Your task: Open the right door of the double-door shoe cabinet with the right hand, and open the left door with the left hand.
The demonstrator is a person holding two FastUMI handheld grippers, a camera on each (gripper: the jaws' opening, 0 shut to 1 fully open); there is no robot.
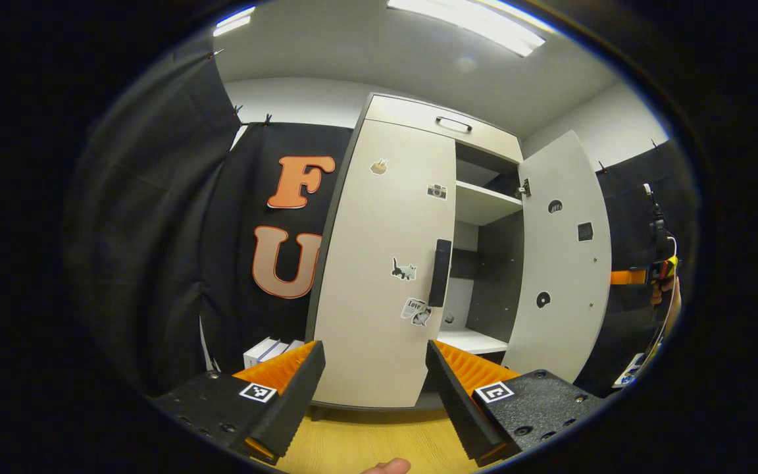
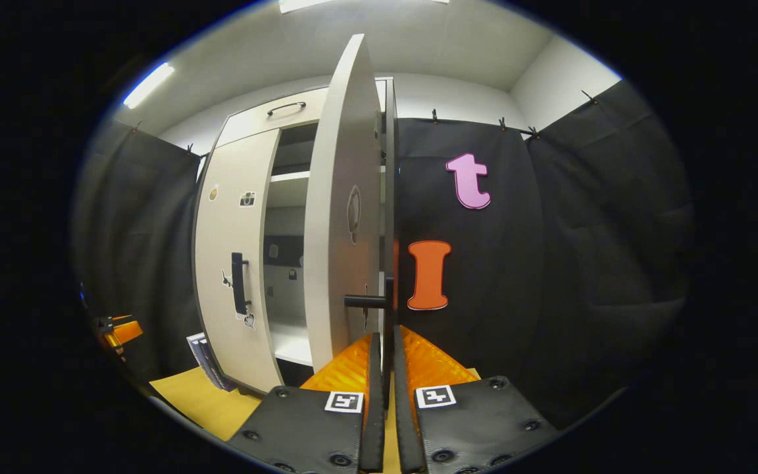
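The shoe cabinet's left door (image 1: pixel 379 263) is closed, with a dark upright handle (image 1: pixel 440 272) at its right edge. My left gripper (image 1: pixel 376 388) is open, short of that door and below the handle. The right door (image 1: pixel 563 263) is swung wide open. In the right gripper view the right door (image 2: pixel 343 217) is seen nearly edge-on, and my right gripper (image 2: pixel 387 375) is shut on its dark handle (image 2: pixel 379 301). The left door (image 2: pixel 231 263) and its handle (image 2: pixel 239 283) lie farther left. The right gripper (image 1: pixel 660 270) also appears at the far right of the left gripper view.
Inside the cabinet are white shelves (image 1: pixel 484 204) and a lower shelf (image 1: pixel 471 340). A drawer with a handle (image 1: pixel 453 123) tops the cabinet. Small boxes (image 1: pixel 267 350) stand on the wooden floor (image 1: pixel 366 441) left of the cabinet. Black cloth walls surround the booth.
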